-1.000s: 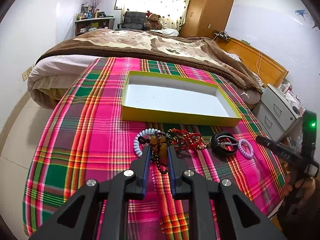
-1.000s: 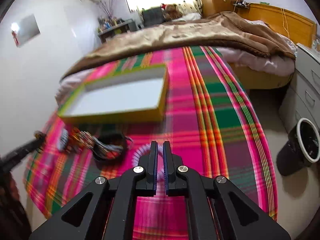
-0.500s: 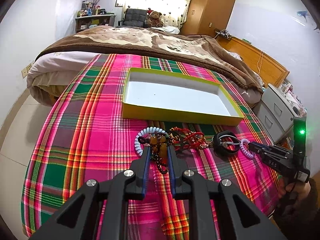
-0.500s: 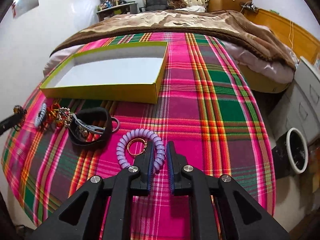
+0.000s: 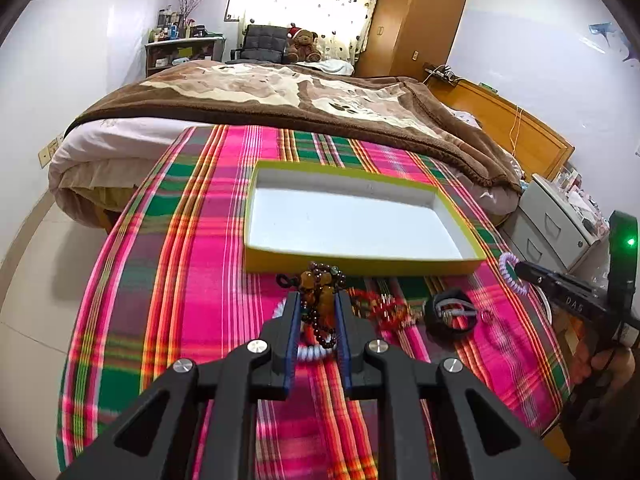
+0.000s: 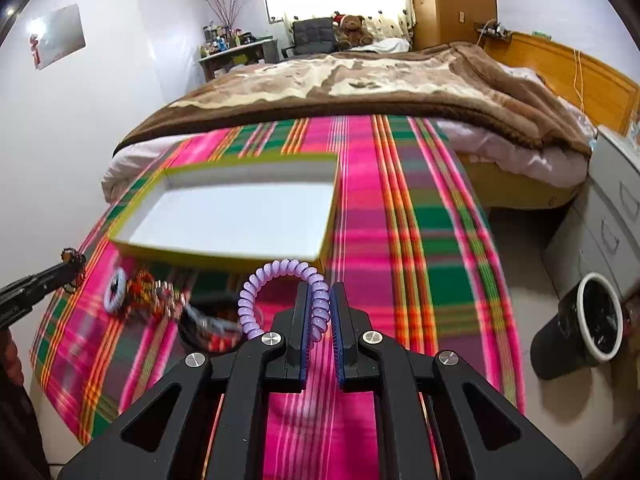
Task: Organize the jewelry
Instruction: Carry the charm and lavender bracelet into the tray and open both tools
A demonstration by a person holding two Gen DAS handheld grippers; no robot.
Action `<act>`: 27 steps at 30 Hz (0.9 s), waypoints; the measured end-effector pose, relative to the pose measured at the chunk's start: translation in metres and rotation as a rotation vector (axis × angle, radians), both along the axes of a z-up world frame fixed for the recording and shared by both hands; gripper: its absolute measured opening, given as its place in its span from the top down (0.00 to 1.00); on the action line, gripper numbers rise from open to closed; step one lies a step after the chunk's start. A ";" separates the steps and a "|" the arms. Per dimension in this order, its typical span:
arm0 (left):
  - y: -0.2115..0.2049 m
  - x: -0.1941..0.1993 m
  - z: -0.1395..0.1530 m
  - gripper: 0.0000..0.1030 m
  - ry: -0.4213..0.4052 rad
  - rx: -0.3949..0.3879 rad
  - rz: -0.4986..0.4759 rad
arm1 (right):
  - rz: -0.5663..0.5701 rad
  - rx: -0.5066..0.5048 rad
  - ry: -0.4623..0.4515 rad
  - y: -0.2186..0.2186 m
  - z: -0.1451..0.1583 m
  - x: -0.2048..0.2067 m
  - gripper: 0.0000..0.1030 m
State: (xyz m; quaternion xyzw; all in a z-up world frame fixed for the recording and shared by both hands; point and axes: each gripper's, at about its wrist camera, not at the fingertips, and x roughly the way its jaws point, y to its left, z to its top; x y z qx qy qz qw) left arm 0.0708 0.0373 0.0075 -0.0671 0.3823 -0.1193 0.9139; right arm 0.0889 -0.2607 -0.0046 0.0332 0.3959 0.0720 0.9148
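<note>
Your left gripper (image 5: 317, 300) is clamped on the dark beaded bracelet (image 5: 320, 280) just before the yellow-rimmed tray (image 5: 360, 266), while your right gripper (image 6: 319, 300) pinches the lilac coil bracelet (image 6: 280, 276), apparently lifted off the plaid cloth (image 6: 420, 240).

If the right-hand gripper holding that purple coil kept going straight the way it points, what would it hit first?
Probably the near yellow wall of the box, straight beyond the right gripper and its purple coil. Depth is unclear, so it might meet the plaid cloth just before it.
</note>
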 end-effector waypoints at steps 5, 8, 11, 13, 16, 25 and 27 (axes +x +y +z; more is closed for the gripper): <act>-0.002 0.024 0.011 0.83 -0.017 -0.005 -0.024 | 0.019 0.001 -0.034 0.010 0.017 0.025 0.91; -0.003 0.040 0.015 0.83 -0.022 -0.007 -0.036 | 0.030 -0.021 -0.038 0.018 0.022 0.044 0.91; -0.004 0.058 0.017 0.83 -0.017 -0.024 -0.047 | 0.030 -0.025 -0.030 0.022 0.022 0.063 0.91; -0.004 0.071 0.017 0.83 -0.007 -0.028 -0.052 | 0.023 -0.025 -0.025 0.023 0.021 0.075 0.91; -0.006 0.088 0.012 0.83 0.007 -0.025 -0.056 | 0.018 -0.027 -0.012 0.025 0.018 0.091 0.91; -0.014 0.129 -0.013 0.83 0.087 -0.031 -0.077 | 0.013 -0.045 0.073 0.029 -0.012 0.136 0.91; -0.015 0.138 -0.019 0.83 0.108 -0.027 -0.072 | 0.018 -0.056 0.090 0.032 -0.018 0.142 0.91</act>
